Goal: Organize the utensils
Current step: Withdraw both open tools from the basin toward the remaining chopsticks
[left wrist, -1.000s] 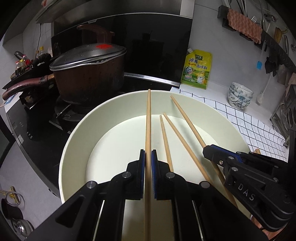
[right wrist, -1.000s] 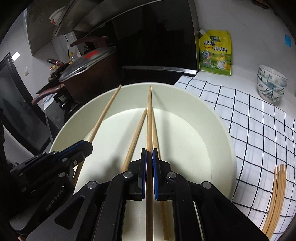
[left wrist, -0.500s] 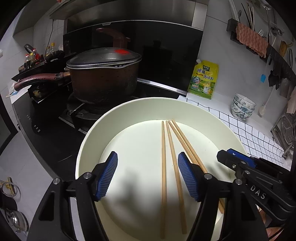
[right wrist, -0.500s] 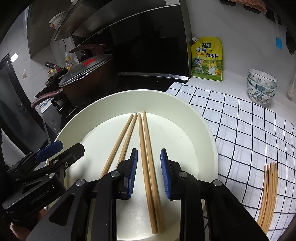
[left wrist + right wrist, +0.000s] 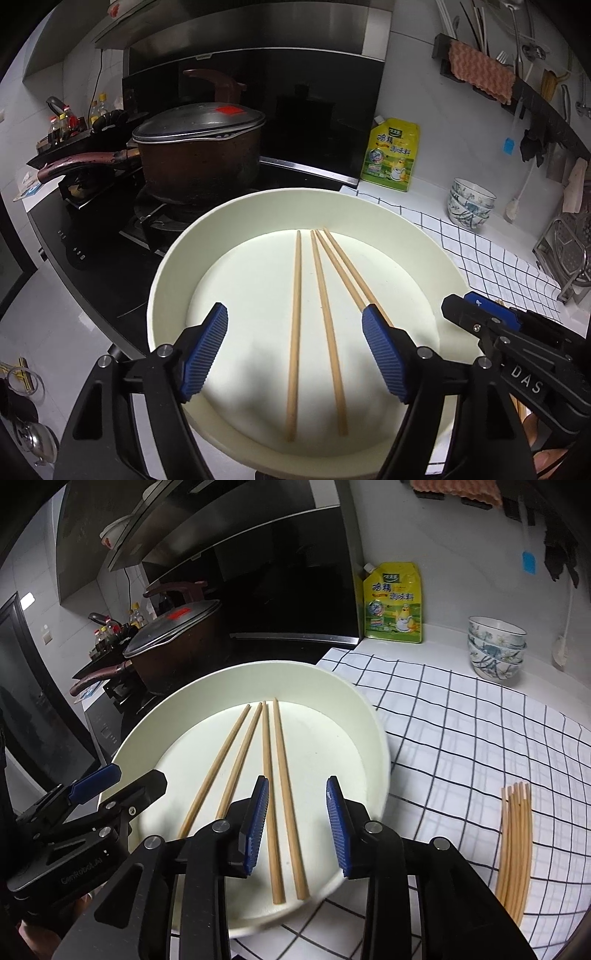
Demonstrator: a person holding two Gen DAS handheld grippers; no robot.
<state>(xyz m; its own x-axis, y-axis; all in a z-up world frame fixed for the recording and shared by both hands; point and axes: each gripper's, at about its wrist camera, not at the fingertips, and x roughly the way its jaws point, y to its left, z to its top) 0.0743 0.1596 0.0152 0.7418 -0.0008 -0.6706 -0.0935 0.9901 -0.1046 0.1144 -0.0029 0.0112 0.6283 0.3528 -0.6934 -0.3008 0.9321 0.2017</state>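
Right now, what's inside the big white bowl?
Four wooden chopsticks lie flat on the bottom of the big white bowl. Nothing else shows inside, though the near part of the bowl's floor is hidden behind the right tool in front.

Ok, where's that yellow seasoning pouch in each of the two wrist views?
Left wrist: the yellow pouch stands upper right of centre, against the wall.
Right wrist: the pouch stands upper centre-right, beside the dark stove panel.
Shared landmark: the stacked patterned bowls to its right.
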